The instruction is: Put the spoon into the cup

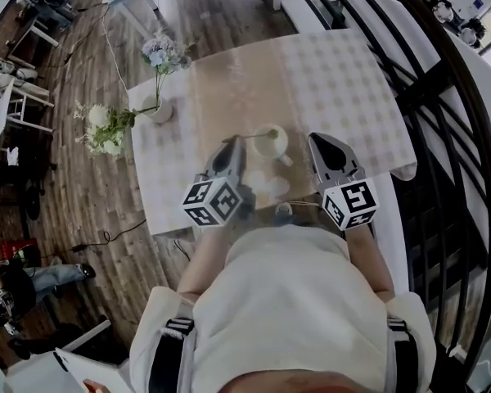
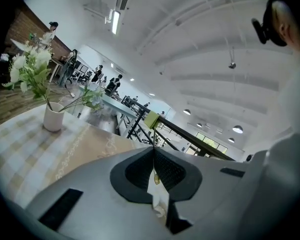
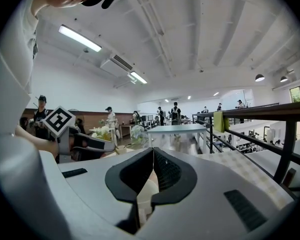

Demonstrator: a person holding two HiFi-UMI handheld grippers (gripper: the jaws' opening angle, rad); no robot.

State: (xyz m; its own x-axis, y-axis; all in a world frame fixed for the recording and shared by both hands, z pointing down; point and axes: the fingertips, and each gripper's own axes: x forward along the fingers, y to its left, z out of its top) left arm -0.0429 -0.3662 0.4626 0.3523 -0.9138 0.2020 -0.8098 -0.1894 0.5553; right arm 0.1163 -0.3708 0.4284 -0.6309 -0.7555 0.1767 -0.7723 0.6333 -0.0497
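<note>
One checked tablecloth [image 1: 344, 80] under the cup [image 1: 270, 142], wood-plank floor [image 1: 204, 6] beside

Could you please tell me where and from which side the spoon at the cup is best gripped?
Probably the thin handle near its free end, approached from the left with the left gripper. The spoon shows as a slim stalk jutting leftward from the white cup, toward that gripper and clear of the rim. Its jaws are shut, so open them first.
</note>
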